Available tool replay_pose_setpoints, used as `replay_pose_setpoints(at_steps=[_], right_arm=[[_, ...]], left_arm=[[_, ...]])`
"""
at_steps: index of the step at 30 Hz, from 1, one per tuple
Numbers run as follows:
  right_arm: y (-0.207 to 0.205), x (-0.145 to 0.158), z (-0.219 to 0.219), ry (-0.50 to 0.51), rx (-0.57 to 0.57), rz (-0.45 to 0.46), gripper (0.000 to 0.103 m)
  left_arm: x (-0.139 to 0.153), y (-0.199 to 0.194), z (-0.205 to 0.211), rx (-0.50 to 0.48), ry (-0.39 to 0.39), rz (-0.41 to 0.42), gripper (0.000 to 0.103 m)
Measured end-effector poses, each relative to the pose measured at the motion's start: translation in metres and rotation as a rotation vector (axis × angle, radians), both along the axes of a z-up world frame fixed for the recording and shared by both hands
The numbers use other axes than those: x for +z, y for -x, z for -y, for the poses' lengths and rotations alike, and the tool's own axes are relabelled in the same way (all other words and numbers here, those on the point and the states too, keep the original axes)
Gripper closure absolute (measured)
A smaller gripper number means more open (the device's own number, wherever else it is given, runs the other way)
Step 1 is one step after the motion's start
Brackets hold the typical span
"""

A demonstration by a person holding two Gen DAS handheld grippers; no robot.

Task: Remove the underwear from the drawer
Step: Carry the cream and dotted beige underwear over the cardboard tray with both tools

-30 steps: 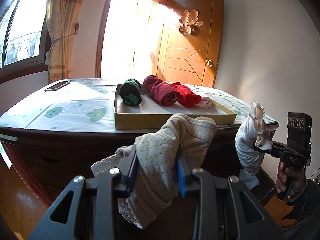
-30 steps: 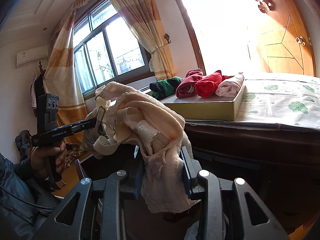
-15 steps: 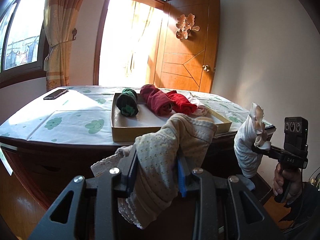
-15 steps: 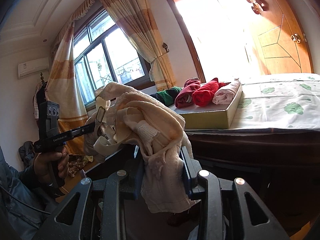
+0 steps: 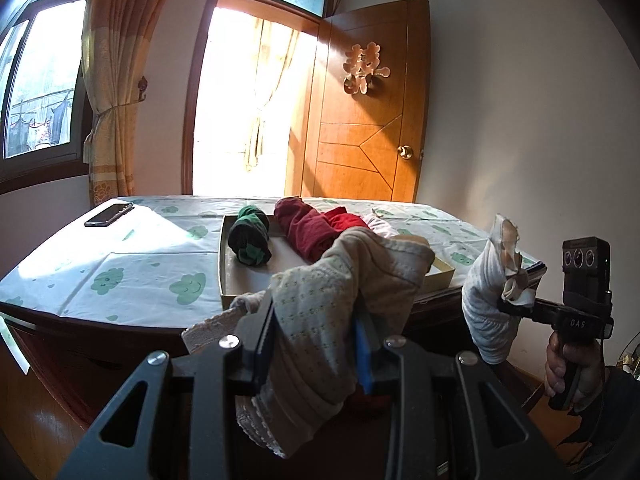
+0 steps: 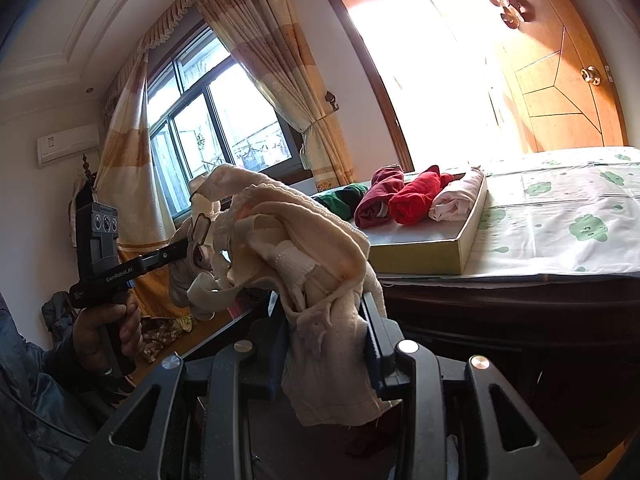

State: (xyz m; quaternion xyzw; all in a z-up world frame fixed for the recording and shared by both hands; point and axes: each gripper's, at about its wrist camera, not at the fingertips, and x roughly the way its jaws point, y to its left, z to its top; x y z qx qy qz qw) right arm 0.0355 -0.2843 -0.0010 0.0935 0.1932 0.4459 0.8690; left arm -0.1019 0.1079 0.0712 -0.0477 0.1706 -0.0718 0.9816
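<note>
Underwear is up in the air in front of the dresser: the left gripper point(image 5: 316, 344) is clamped on a dotted cream pair point(image 5: 344, 300), the right gripper point(image 6: 326, 344) on a bunched cream pair point(image 6: 304, 256). Both are loose wads with hanging edges, so I'd guess one could slip out or snag the box point(image 5: 438, 270) of rolled pairs. Readable text: "GenRobot.AI" on the left handle point(image 6: 120, 274), "DAS" on the right one point(image 5: 578, 323).

The underwear point(image 5: 340, 300) clamped in the left gripper point(image 5: 316, 344) was soft, matt knitted cloth with a fine dotted print and a lace edge, while the right gripper point(image 6: 326, 344) pinched a cream, frayed cotton piece point(image 6: 304, 248). Both grippers were matt black plastic with bright metal screws; the door point(image 5: 364, 120) and floor point(image 5: 36, 420) were glossy varnished wood, the worktop point(image 5: 120, 276) covered by a smooth printed cloth, the tray point(image 6: 420, 254) plain matt cardboard.
</note>
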Motion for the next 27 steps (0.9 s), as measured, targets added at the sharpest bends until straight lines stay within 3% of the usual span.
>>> replay_pose_setpoints(at_steps=[8,27], right_arm=[[-0.007,0.026,-0.005,-0.008,-0.006,-0.013,0.067],[-0.037,0.057,-0.013,-0.033,-0.036,-0.073,0.067]], left_arm=[[0.017,-0.013,-0.001,-0.015,0.007,0.011,0.071],[0.044,-0.054,0.003,-0.031,-0.025,0.015,0.071]])
